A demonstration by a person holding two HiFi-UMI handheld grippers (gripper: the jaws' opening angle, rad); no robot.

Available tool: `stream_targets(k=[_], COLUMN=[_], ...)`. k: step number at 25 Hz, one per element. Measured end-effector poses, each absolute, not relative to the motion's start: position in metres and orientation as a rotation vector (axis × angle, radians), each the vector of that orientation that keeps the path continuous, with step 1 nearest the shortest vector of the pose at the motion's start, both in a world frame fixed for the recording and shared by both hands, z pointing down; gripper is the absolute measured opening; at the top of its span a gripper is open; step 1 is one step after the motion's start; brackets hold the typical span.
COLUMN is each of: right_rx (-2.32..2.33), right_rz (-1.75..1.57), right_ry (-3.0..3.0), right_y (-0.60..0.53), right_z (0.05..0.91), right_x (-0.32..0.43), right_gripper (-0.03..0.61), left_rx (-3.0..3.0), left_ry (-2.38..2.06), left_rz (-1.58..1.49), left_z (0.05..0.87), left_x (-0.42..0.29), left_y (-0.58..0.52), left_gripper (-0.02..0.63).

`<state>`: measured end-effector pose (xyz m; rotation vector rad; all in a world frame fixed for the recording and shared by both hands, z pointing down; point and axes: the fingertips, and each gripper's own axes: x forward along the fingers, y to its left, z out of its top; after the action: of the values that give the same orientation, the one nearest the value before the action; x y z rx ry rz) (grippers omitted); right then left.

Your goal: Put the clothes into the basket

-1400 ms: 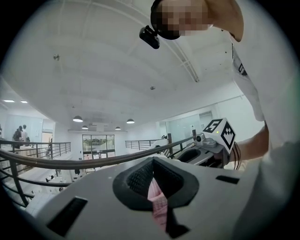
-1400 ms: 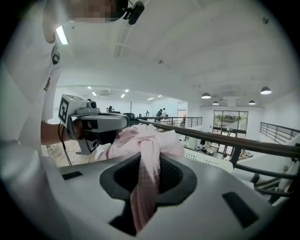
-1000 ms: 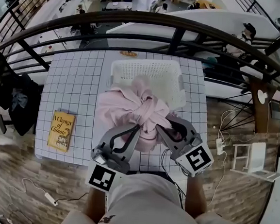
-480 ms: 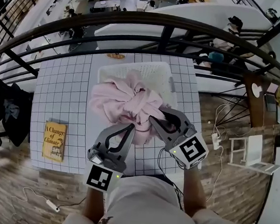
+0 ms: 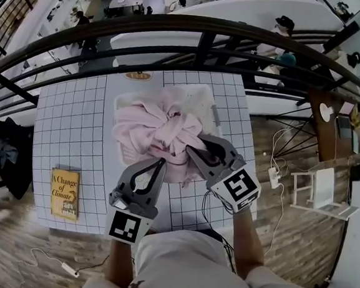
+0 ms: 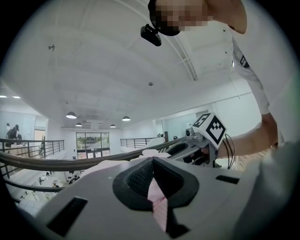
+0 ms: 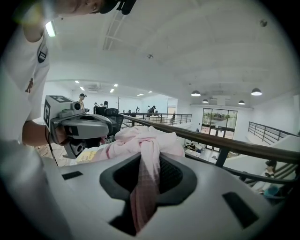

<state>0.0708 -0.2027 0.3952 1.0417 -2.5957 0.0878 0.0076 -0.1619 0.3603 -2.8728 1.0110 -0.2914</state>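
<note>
A bundled pink garment hangs over the white slatted basket at the far side of the gridded table, covering most of it. My left gripper is shut on the garment's near edge; a strip of pink cloth runs between its jaws. At the garment's right side my right gripper is shut on a twisted fold of the cloth. In the right gripper view the bundle bulges just beyond the jaws, with the left gripper to its left.
A yellow book lies at the table's near left. A small round object sits behind the basket. A dark railing curves along the table's far edge. White cables lie on the wooden floor to the right.
Both grippers have carried the pink garment away from me, from the near half of the table to over the basket, and it now covers most of the basket.
</note>
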Motion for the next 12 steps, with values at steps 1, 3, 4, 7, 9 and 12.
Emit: stream_targets(k=[1, 3, 4, 7, 9, 12], right_rx=[1.039, 1.027, 1.020, 1.010, 1.001, 0.981], right_rz=[0.097, 0.114, 0.126, 0.154, 0.167, 0.178], right_ry=[-2.588, -2.569, -2.561, -2.556, -2.547, -2.531], right_y=[-0.206, -0.213, -0.216, -0.226, -0.233, -0.241], right_z=[0.400, 0.411, 0.417, 0.426, 0.431, 0.440], right_x=[0.072, 0.075, 0.075, 0.075, 0.076, 0.075], right_gripper=[0.094, 0.094, 0.094, 0.094, 0.094, 0.094], left_rx=[-2.879, -2.885, -2.886, -2.894, -2.897, -2.909], left_ry=[1.013, 1.014, 1.015, 1.025, 1.030, 1.045], left_rz=[-0.293, -0.306, -0.312, -0.315, -0.318, -0.327], left_z=[0.363, 0.370, 0.373, 0.381, 0.385, 0.393], left_x=[0.008, 0.009, 0.009, 0.009, 0.009, 0.008], left_y=[-0.166, -0.174, -0.177, -0.188, -0.194, -0.201], left_gripper=[0.003, 0.002, 0.002, 0.003, 0.002, 0.002])
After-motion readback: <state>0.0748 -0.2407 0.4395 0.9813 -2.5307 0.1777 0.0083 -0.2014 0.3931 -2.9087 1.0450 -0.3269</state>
